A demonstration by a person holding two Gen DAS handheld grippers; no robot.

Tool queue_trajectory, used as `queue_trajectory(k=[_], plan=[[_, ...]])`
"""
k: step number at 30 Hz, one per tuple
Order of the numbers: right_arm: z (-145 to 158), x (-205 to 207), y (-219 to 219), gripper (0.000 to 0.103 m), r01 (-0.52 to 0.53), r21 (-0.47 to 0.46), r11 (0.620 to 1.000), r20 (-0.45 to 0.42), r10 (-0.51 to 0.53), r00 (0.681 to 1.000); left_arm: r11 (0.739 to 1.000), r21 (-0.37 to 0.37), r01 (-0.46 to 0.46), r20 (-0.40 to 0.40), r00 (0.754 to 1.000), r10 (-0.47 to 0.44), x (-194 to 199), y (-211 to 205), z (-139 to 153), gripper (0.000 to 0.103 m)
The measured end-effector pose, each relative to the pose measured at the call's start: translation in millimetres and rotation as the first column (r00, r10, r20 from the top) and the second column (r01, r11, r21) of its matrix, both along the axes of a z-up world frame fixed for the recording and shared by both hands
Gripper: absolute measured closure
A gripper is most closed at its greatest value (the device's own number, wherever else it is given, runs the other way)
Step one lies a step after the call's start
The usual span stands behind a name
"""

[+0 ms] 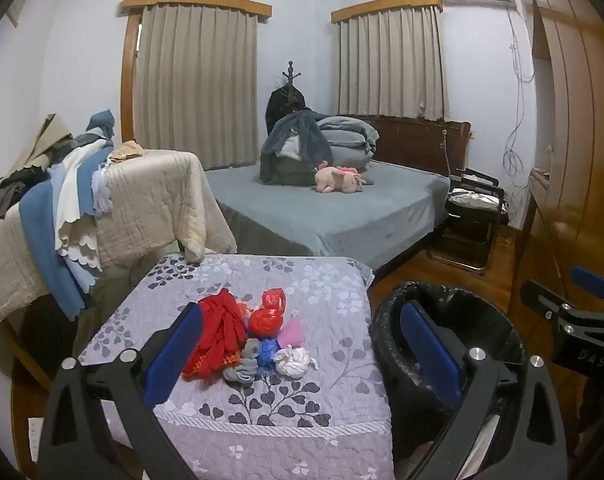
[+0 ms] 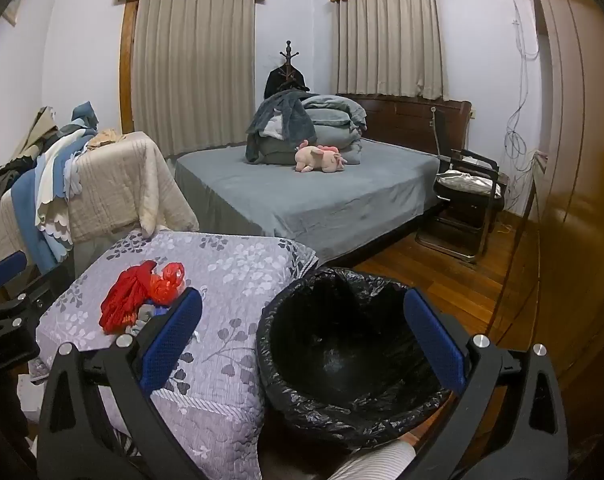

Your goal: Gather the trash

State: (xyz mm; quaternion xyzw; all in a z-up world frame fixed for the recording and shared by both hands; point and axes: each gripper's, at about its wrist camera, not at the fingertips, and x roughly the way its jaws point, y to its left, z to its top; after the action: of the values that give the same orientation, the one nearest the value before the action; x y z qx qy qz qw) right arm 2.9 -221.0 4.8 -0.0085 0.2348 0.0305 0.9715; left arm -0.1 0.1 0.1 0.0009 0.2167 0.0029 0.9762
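Both grippers – left (image 1: 298, 356), right (image 2: 302, 344) – wide open, holding nothing. Risk: trash pile (image 1: 246, 340) is light, tangled bits, so a pinch may drag extras off the quilted surface (image 1: 302, 420) & miss the lined bin (image 2: 342, 360).

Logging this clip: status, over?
Both jaws open, empty. Trash pile untouched on quilted surface. Lined bin beside it, looks empty. Nothing in the way.

We carry two matching tools: our left gripper (image 1: 302, 344) and our right gripper (image 2: 302, 336) are black frames built of angular arms with triangular cut-outs. Each finger ends in a long blue ribbed pad (image 1: 174, 354), and round silver screws (image 1: 477, 353) mark the joints. Pale letters are printed on the right gripper's black body. A pale, finely striped sleeve (image 2: 382, 464) covers one of our arms.
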Motion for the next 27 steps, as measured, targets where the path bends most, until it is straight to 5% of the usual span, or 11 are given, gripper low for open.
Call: queue_trajectory(k=[27], plan=[[-3.4,1.4,2.7,0.005,-0.001,-0.006,1.000,-0.001,0.001,1.000,1.000,0.004,-0.005,-0.009,1.000,0.005,-2.5,0.3,1.5,0.006]])
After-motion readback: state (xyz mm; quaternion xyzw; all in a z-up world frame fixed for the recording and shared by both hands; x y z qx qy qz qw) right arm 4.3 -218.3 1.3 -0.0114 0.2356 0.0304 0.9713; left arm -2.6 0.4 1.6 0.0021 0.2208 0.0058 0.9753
